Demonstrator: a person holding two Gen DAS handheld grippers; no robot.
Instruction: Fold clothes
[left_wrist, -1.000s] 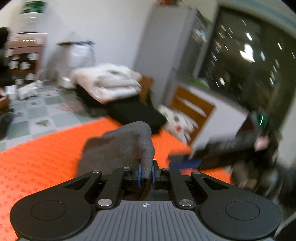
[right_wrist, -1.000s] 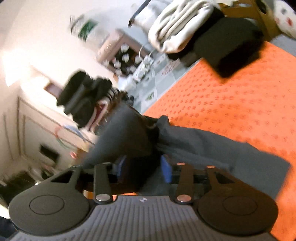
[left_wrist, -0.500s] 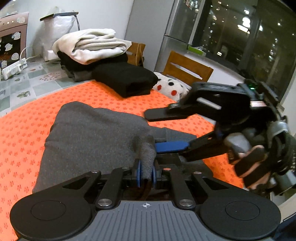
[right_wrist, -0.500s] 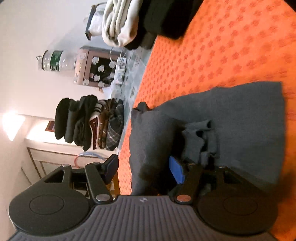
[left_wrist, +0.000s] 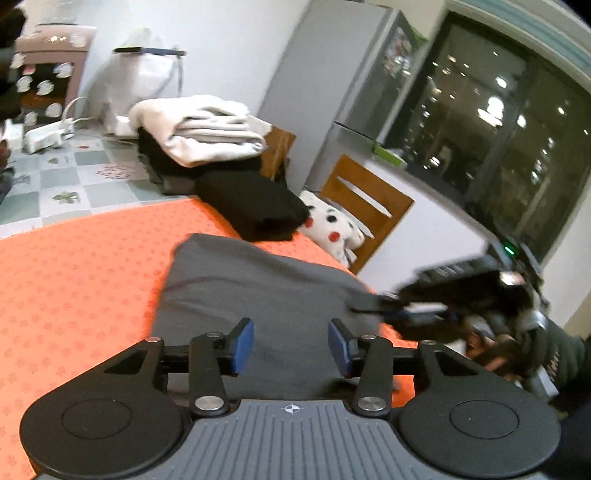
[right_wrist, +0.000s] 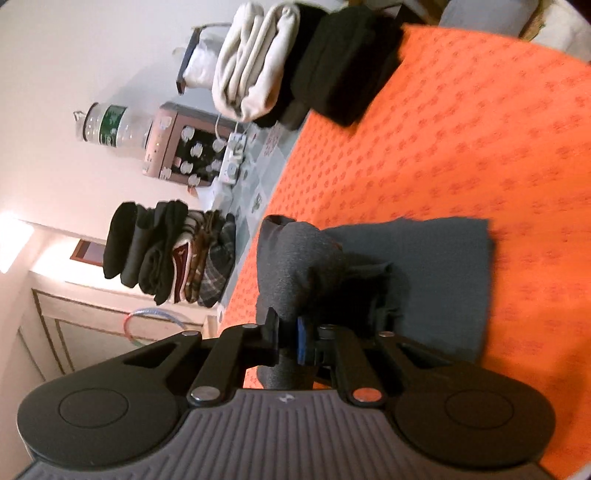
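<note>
An orange cloth with little paw prints (left_wrist: 81, 273) covers the near table. At its far edge sit black folded clothes (left_wrist: 255, 210) and a white pile (left_wrist: 203, 129). A wooden chair (left_wrist: 365, 206) stands far right, by a dark window (left_wrist: 509, 122).

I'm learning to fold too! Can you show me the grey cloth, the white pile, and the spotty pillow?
grey cloth (left_wrist: 258, 288): left wrist view, flat middle.
white pile (left_wrist: 207, 129): left wrist view, top fold.
spotty pillow (left_wrist: 332, 229): left wrist view, dotted top.
</note>
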